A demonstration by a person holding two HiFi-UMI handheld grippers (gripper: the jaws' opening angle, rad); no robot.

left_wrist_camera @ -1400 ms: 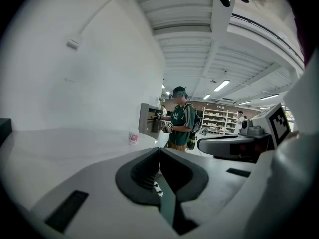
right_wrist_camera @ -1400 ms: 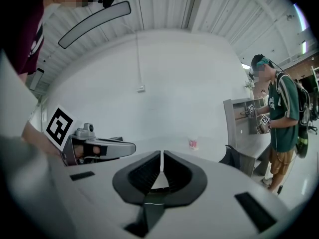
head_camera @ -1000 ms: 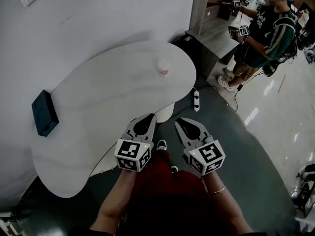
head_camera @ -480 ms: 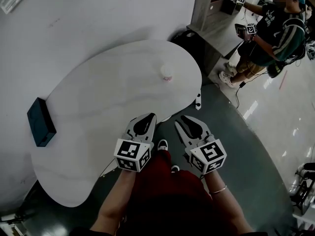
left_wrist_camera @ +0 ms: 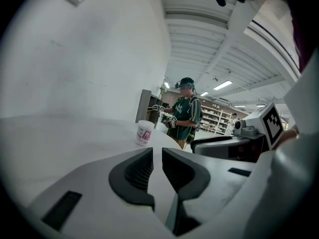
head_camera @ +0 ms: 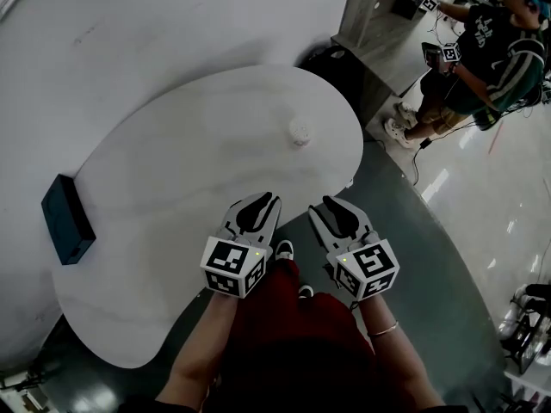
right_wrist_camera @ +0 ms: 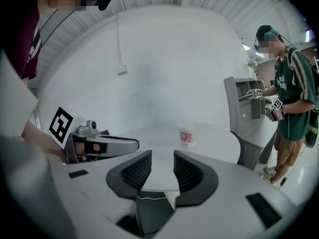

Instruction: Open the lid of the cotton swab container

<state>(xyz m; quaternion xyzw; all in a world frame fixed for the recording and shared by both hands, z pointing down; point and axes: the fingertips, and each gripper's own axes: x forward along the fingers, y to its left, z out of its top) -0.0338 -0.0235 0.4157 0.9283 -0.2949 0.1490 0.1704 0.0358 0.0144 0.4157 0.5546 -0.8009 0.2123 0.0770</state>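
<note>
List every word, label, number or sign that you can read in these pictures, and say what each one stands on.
No text can be quoted.
On the cotton swab container: a pink label, its print too small and blurred to read.
On the marker cubes: black-and-white square patterns only, no words or numbers.
On the bystander's green shirt: white print, too blurred to read.

Both grippers held low, side by side

The left gripper (head_camera: 262,202) and right gripper (head_camera: 336,209) point forward, away from the body, near each other but apart. The left jaws stand closed to a thin slit with nothing in them. The right jaws are opening, with a clear gap and nothing between them. The bare left forearm (head_camera: 200,355) and right forearm (head_camera: 396,364) reach down to them, and a thin bracelet (head_camera: 385,329) circles the right wrist.
</note>
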